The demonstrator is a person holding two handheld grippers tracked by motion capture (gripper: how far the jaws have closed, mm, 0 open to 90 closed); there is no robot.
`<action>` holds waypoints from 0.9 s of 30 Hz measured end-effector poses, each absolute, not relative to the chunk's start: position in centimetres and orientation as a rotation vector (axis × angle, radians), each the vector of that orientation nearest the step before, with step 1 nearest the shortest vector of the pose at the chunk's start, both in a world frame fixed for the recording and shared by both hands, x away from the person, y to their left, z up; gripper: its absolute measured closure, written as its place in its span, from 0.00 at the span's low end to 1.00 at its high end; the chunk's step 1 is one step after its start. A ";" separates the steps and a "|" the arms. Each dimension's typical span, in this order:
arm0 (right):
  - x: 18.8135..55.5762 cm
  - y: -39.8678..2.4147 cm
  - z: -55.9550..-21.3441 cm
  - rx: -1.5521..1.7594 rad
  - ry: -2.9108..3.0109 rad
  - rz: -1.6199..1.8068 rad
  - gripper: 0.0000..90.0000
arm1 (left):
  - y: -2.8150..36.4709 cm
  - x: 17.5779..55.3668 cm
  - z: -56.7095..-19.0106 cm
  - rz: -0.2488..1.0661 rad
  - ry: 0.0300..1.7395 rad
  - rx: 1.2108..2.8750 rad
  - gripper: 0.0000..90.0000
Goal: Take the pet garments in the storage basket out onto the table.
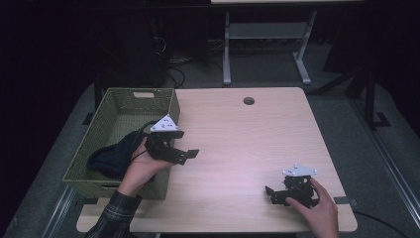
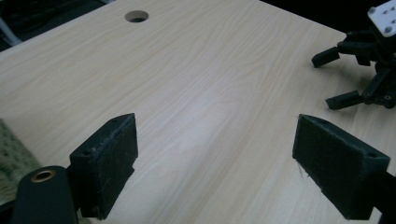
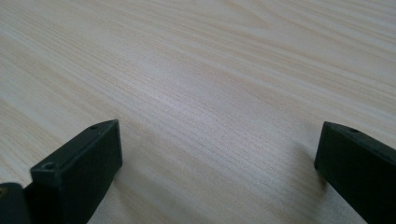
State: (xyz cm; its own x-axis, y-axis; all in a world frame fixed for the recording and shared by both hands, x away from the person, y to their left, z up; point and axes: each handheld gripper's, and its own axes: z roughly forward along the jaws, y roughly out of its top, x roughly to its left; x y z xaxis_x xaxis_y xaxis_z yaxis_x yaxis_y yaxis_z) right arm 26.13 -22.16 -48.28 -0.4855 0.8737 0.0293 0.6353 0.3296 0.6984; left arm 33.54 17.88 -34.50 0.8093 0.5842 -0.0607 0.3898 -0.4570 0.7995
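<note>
My left gripper (image 1: 188, 155) hovers just right of a green woven basket (image 1: 174, 105), over the light wood table (image 1: 247, 139), with its jaws pointing right. In the left gripper view it (image 2: 217, 140) is open with bare wood between the jaws. A dark cloth (image 1: 106, 158) lies bunched in the basket behind the left hand. My right gripper (image 1: 270, 195) rests low near the table's front right, jaws pointing left. In the right gripper view it (image 3: 219, 140) is open wide over bare tabletop. The right gripper (image 2: 364, 70) also appears far off in the left gripper view.
A round cable hole (image 1: 248, 100) sits near the table's far edge. The basket's corner (image 2: 11, 158) shows beside the left jaw. Behind the table stand a white metal frame (image 1: 227, 54) and cables on the floor (image 1: 173, 69).
</note>
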 end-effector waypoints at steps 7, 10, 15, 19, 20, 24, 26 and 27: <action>26.1 -22.2 -48.3 1.341 2.248 0.938 0.00 | 19.2 33.8 -34.3 0.291 0.743 2.094 0.16; 26.1 -22.2 -48.3 1.341 2.248 0.938 0.01 | 19.6 33.8 -34.3 0.294 0.751 2.089 0.16; 26.1 -22.2 -48.3 1.341 2.248 0.938 0.00 | 20.5 34.0 -34.1 0.302 0.771 2.082 0.16; 26.1 -22.2 -48.3 1.341 2.248 0.938 0.00 | 21.3 34.0 -33.9 0.312 0.784 2.075 0.16; 26.1 -22.2 -48.3 1.341 2.248 0.939 0.00 | 21.4 34.0 -33.8 0.316 0.787 2.073 0.16; 26.1 -22.2 -48.3 1.340 2.248 0.938 0.01 | 22.2 34.0 -33.6 0.323 0.801 2.066 0.16; 26.1 -22.2 -48.3 1.341 2.248 0.938 0.01 | 22.6 34.1 -33.5 0.330 0.805 2.063 0.16; 26.1 -22.2 -48.3 1.341 2.248 0.939 0.01 | 22.8 34.1 -33.5 0.331 0.813 2.055 0.16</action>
